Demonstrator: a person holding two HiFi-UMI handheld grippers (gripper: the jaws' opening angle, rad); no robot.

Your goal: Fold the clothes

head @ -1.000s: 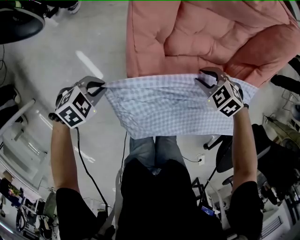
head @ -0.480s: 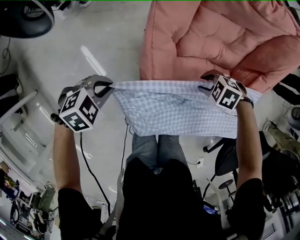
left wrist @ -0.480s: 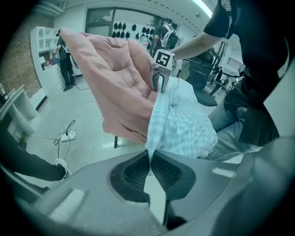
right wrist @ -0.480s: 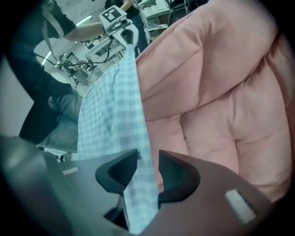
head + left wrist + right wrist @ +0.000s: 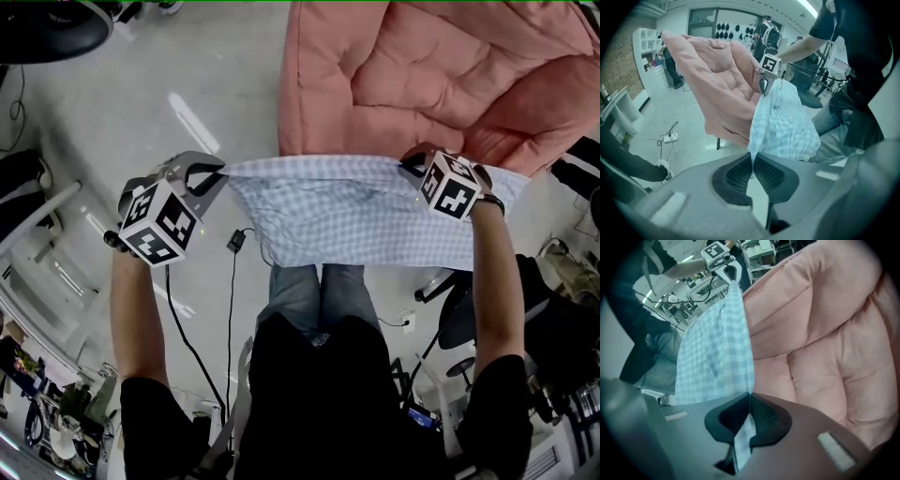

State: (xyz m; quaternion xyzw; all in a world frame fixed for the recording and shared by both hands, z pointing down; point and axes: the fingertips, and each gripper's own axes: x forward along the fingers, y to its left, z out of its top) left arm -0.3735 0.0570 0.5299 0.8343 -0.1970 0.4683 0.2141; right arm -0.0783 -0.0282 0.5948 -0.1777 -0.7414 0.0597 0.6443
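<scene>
Blue-and-white checked cloth (image 5: 347,220) is hanging in the air in front of you. It is being pulled flat between both hands, with its top edge running from 9 o'clock to 3 o'clock in the head view. What kind of garment it is stays hard to make out, since only one flat panel is showing. Its lower part is covering your thighs, so only a strip of your jeans (image 5: 314,291) is peeking out at 6 o'clock.

Your left gripper (image 5: 214,172) is pinching the cloth's 9 o'clock corner, with the fingers pressed together on the fabric. The fingers of your right gripper (image 5: 410,166) have just been closing. They are now clamping the top edge near the 3 o'clock corner, and a strip of the check is running down between them.

The pink quilted cover (image 5: 431,75) is lying beyond the cloth at 12 to 1 o'clock, cut off by the top and right edges of the view. The cloth is hiding its near edge.

A black cable (image 5: 232,281) is trailing across the grey floor (image 5: 141,112) at 7 o'clock, and its far end is disappearing behind your body.

Each marker cube (image 5: 157,223) is showing only black-and-white square patterns.
</scene>
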